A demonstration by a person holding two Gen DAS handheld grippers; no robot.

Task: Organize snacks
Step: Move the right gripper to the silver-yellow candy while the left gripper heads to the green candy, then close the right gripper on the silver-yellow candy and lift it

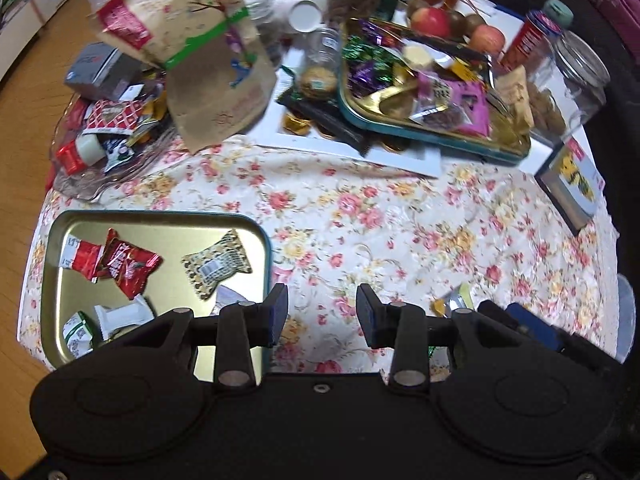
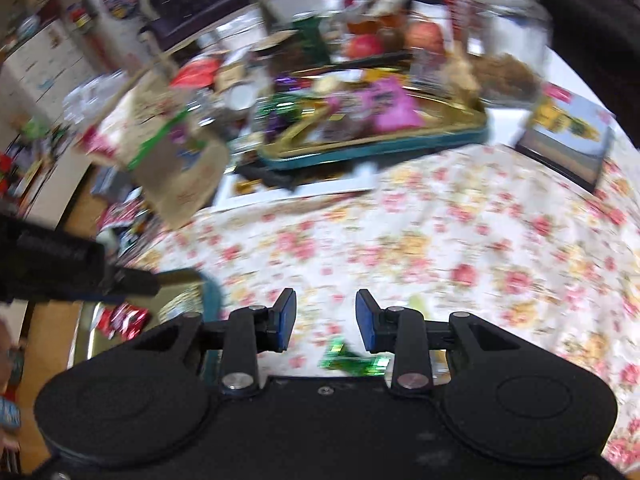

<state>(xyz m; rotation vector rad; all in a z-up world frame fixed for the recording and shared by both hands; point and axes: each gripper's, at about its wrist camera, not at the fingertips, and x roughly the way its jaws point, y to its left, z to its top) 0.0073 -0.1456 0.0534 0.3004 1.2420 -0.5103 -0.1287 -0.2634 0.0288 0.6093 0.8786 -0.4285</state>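
A gold tray with a teal rim (image 1: 168,236) sits at the near left of the flowered tablecloth. It holds red packets (image 1: 124,264), a patterned candy (image 1: 218,266) and white packets. My left gripper (image 1: 322,312) hangs open over bare cloth just right of this tray, nothing between its fingers. In the blurred right wrist view, my right gripper (image 2: 326,320) is open above the cloth. A green foil candy (image 2: 352,360) lies under it, behind the pads and not pinched. A yellow-green candy (image 1: 456,300) lies beside the right gripper.
A second teal-rimmed tray (image 1: 400,128) heaped with wrapped sweets stands at the back on a white board (image 1: 400,158). A brown paper bag (image 1: 216,60), a glass dish of packets (image 1: 92,176), jars (image 1: 576,80), apples and a booklet (image 1: 572,184) crowd the far side.
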